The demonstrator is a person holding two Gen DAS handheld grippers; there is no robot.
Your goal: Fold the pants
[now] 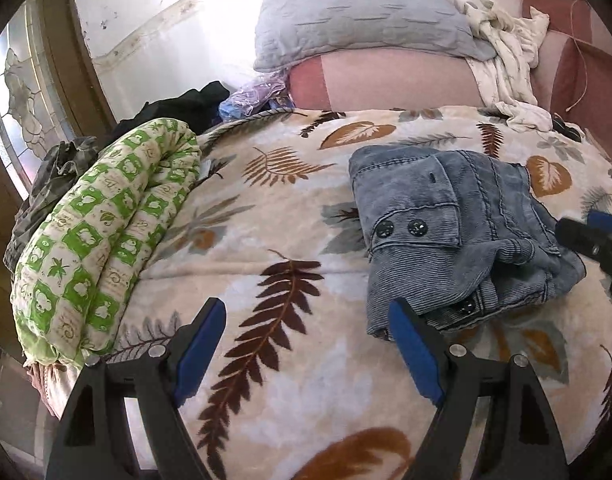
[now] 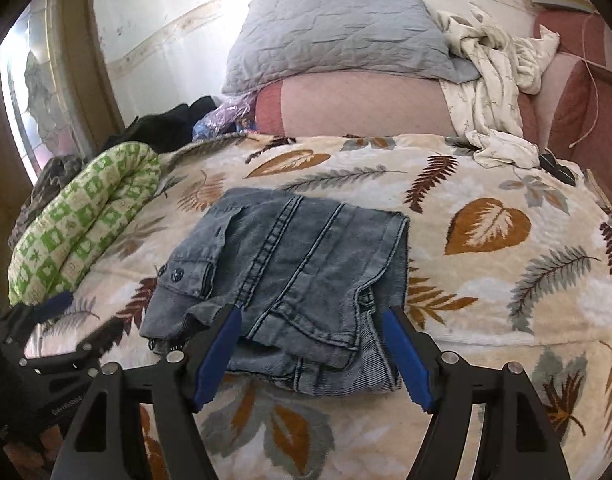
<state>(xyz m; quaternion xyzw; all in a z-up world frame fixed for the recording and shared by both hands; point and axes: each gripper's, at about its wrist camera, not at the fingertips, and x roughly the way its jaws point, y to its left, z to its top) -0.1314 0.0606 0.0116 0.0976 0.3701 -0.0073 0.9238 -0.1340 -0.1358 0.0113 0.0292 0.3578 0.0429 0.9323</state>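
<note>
Blue-grey denim pants lie folded into a compact bundle on the leaf-print blanket; they also show in the left wrist view. My right gripper is open and empty, its blue-padded fingers spread over the bundle's near edge. My left gripper is open and empty over bare blanket, left of the pants, its right finger close to their near corner. The left gripper's body shows at the lower left of the right wrist view.
A rolled green-and-white quilt lies along the bed's left edge. A grey pillow and white crumpled cloth rest on a pink bolster at the headboard. Dark clothes pile at the far left corner.
</note>
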